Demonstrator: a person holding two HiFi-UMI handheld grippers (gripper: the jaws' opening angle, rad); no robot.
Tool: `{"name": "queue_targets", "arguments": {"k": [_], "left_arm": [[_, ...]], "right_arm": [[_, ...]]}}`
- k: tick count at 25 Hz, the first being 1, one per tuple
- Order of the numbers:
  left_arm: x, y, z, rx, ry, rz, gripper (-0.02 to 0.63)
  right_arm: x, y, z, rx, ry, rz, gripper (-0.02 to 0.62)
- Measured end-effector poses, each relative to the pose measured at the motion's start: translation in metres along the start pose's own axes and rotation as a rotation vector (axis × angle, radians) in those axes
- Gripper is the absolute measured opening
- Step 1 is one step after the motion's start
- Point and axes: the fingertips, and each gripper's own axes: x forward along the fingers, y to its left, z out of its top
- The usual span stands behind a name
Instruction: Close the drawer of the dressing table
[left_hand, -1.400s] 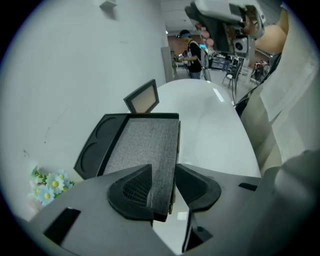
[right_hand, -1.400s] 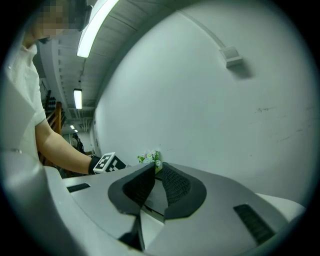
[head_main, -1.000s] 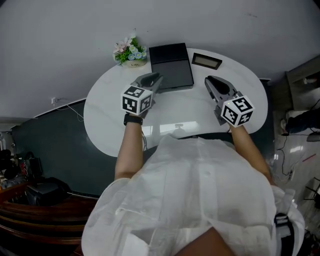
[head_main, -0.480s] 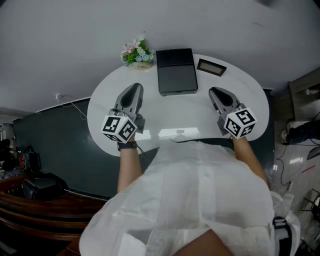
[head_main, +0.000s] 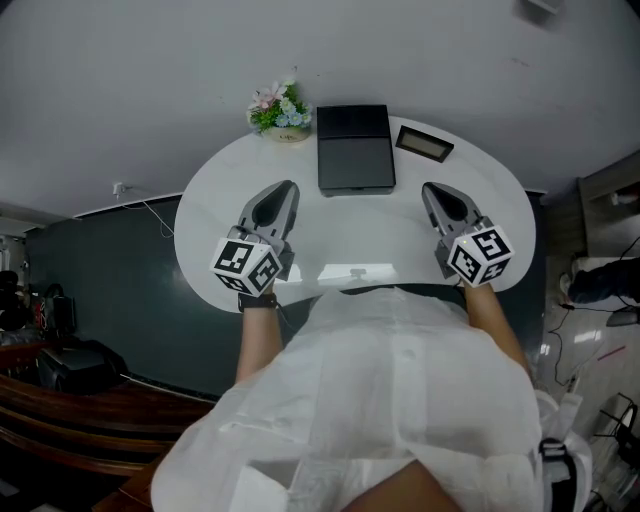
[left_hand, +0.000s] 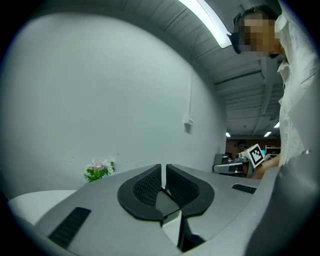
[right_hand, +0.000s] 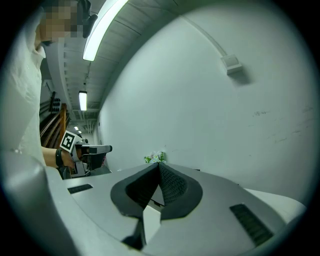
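Note:
The white oval dressing table (head_main: 210, 215) fills the head view. Its drawer is hidden under the top and behind the person's white-shirted body; only a dark strip (head_main: 400, 291) shows below the front edge. My left gripper (head_main: 282, 190) hovers over the table's left half, shut, with nothing between its jaws (left_hand: 163, 167). My right gripper (head_main: 432, 188) is over the right half, also shut and empty (right_hand: 159, 167). Both point towards the wall behind the table. Each gripper shows in the other's view: the right gripper (left_hand: 240, 162) and the left gripper (right_hand: 92, 150).
A black box (head_main: 353, 150) lies at the back middle of the table. A small pot of flowers (head_main: 280, 108) stands to its left and a small dark frame (head_main: 425, 144) lies to its right. A plain wall is behind; a dark floor and furniture are to the left.
My left gripper has drawn back from beside the black box, out to the left and towards the table's front. The right gripper has stayed where it was.

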Motion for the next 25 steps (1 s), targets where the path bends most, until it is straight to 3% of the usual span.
{"name": "queue_targets", "arguments": {"k": [15, 25], "left_arm": [[-0.019, 0.002, 0.002, -0.041, 0.068, 0.037, 0.041], [-0.012, -0.006, 0.006, -0.037, 0.061, 0.004, 0.041]], "right_arm": [[-0.008, 0.002, 0.001, -0.011, -0.01, -0.003, 0.009], [-0.009, 0.005, 0.004, -0.018, -0.01, -0.005, 0.009]]}}
